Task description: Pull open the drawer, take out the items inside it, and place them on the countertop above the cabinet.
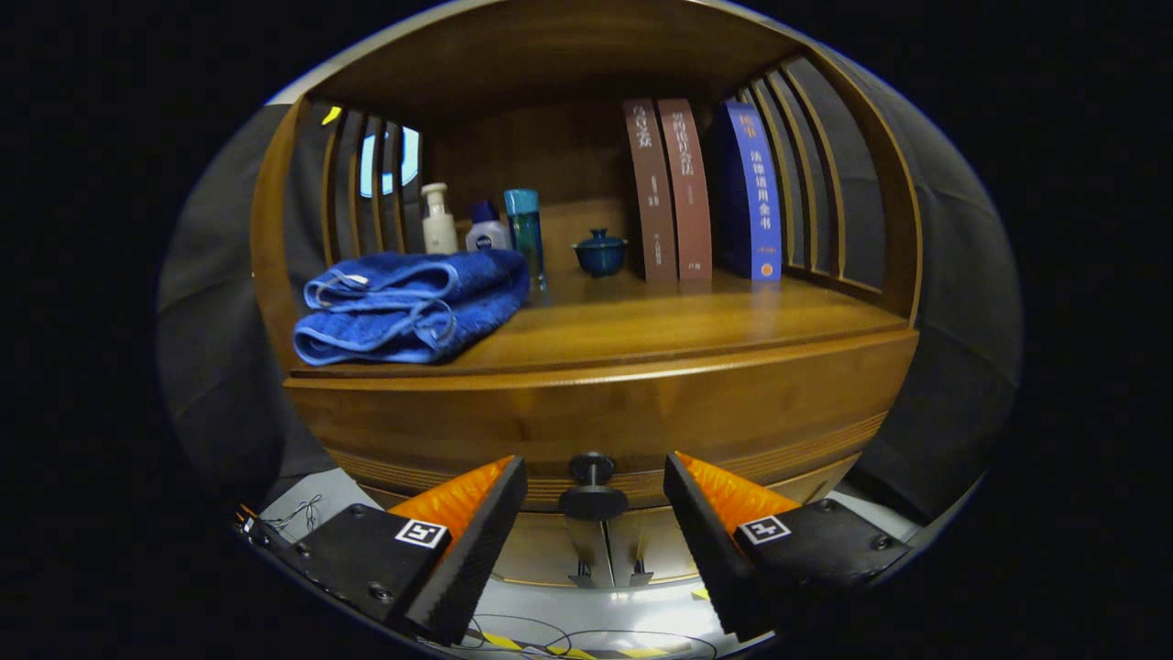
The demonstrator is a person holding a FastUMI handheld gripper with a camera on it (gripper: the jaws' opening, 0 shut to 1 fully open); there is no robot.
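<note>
A wooden cabinet stands just ahead, its drawer front [605, 417] closed flush under the countertop [696, 330]. A dark round knob [593, 500] sticks out of the drawer front, low and centred. My gripper [594, 481] is open, one finger on each side of the knob with a gap to each; neither fingertip touches it. The drawer's contents are hidden behind the closed front.
On the countertop lie a folded blue towel [412, 307] at the left, three bottles [486, 229] behind it, a small blue lidded cup [600, 254] and three upright books [701, 188] at the back right. Slatted wooden sides and a top panel enclose the shelf. Cables lie on the floor below.
</note>
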